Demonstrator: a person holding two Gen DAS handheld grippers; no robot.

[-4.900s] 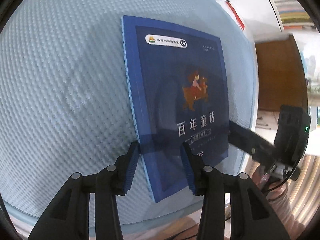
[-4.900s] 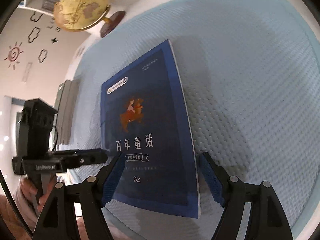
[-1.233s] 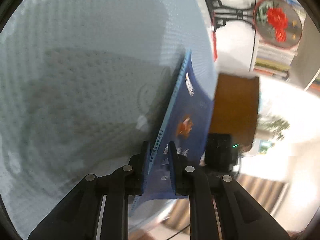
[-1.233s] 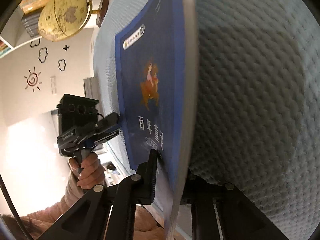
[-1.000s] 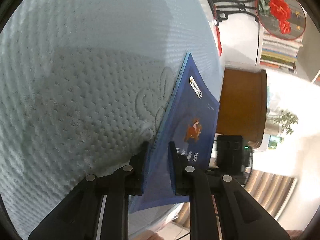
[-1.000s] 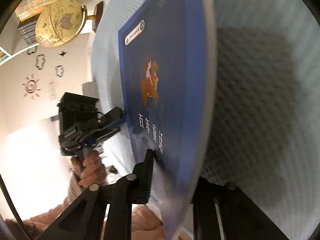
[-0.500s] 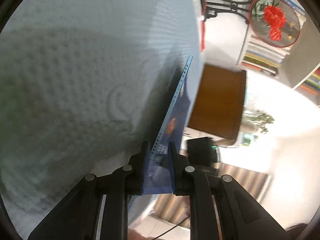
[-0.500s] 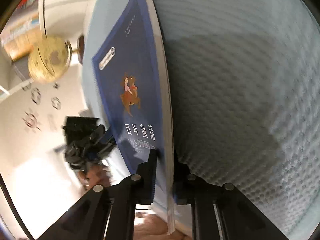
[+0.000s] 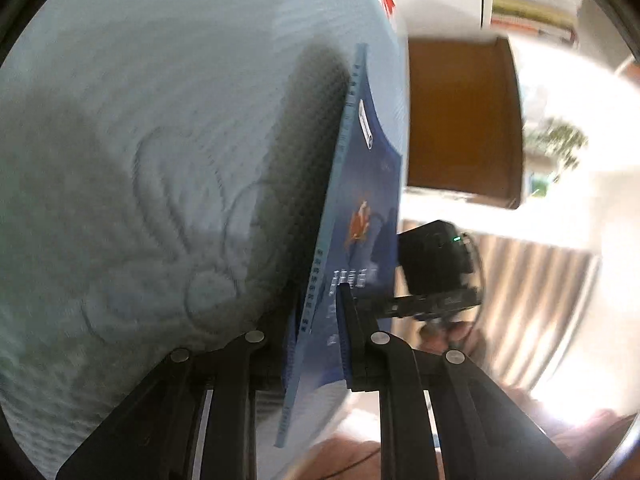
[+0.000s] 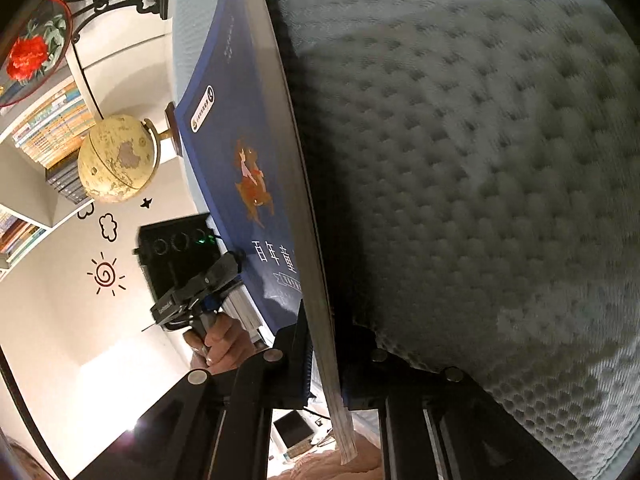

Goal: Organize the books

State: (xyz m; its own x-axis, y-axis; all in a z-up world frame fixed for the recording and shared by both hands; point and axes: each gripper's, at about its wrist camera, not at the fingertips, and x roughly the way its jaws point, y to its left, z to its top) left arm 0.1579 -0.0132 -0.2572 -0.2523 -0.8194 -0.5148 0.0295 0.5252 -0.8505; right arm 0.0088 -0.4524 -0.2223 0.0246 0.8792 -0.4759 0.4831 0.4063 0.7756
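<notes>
A thin dark blue book (image 9: 362, 208) with a rider picture and pale title characters stands on edge over the light blue textured mat (image 9: 160, 160). My left gripper (image 9: 320, 320) is shut on its spine side near the lower corner. In the right wrist view the same book (image 10: 248, 168) is seen edge-on, and my right gripper (image 10: 326, 352) is shut on its page edge near the bottom. Each gripper's black body shows in the other's view: the right gripper's body (image 9: 436, 268) and the left gripper's body (image 10: 188, 268), with a person's hand (image 10: 218, 340) on the handle.
A yellow globe (image 10: 116, 160) stands at the mat's far edge, with bookshelves (image 10: 48, 128) and a round red flower ornament (image 10: 32, 52) behind it. A brown cabinet (image 9: 460, 120) is beyond the mat on the other side. The mat (image 10: 480, 160) spreads wide beside the book.
The book went from lying flat on the mat to standing on edge. Both grippers, open around it earlier, have shut on it and rolled with it over the last second.
</notes>
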